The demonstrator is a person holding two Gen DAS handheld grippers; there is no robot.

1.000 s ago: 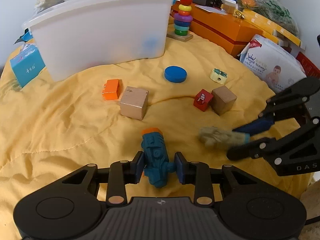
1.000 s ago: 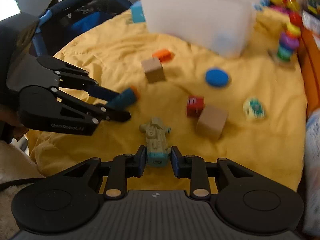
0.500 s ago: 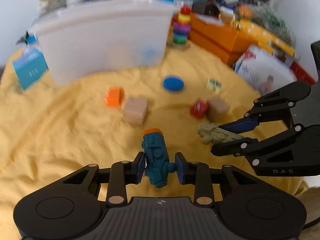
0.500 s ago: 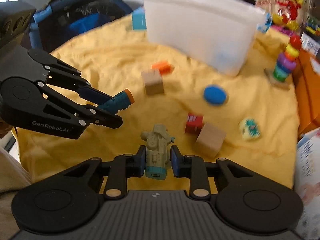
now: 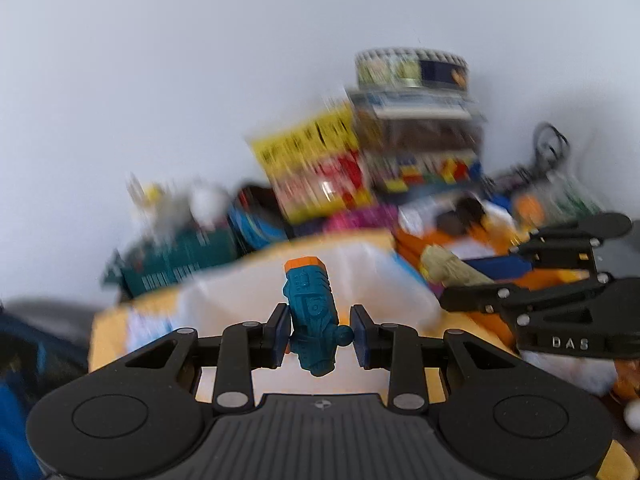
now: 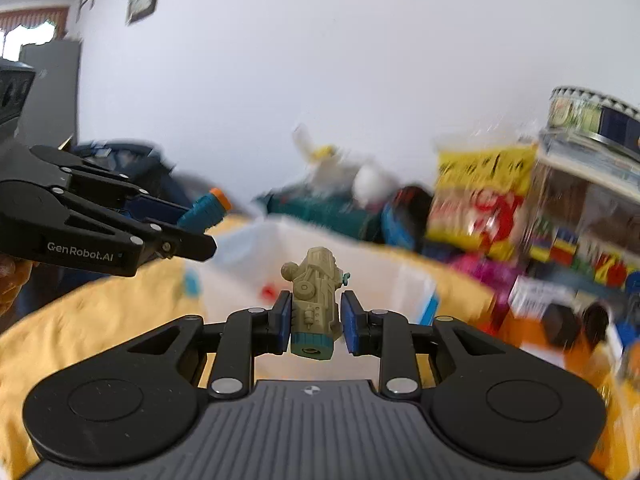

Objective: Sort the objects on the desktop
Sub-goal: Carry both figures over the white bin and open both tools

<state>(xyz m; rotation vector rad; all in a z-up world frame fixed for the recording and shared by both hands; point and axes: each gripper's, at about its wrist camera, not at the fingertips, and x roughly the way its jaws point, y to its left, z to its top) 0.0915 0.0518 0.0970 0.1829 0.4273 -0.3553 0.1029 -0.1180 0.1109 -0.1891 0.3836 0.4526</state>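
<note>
Beyond both grippers, against a plain white wall: blurred clutter of a yellow and red bag (image 5: 316,168), stacked toy boxes (image 5: 420,148) topped by a round tin (image 5: 412,66), a dark green box (image 5: 176,268) at far left. Nearer, open and pale, a white plastic bin (image 6: 320,256) on yellow cloth (image 6: 80,320), directly ahead of the held toys. Left gripper (image 5: 320,334): blue-padded fingers (image 5: 279,334) clamped on a ridged teal toy (image 5: 312,316) with an orange tip, raised above the bin. Right gripper (image 6: 316,322): fingers (image 6: 349,322) pinching a knobbly khaki toy (image 6: 314,300) with a teal base, likewise over the bin. Each gripper visible beside the other, close, not touching.
</note>
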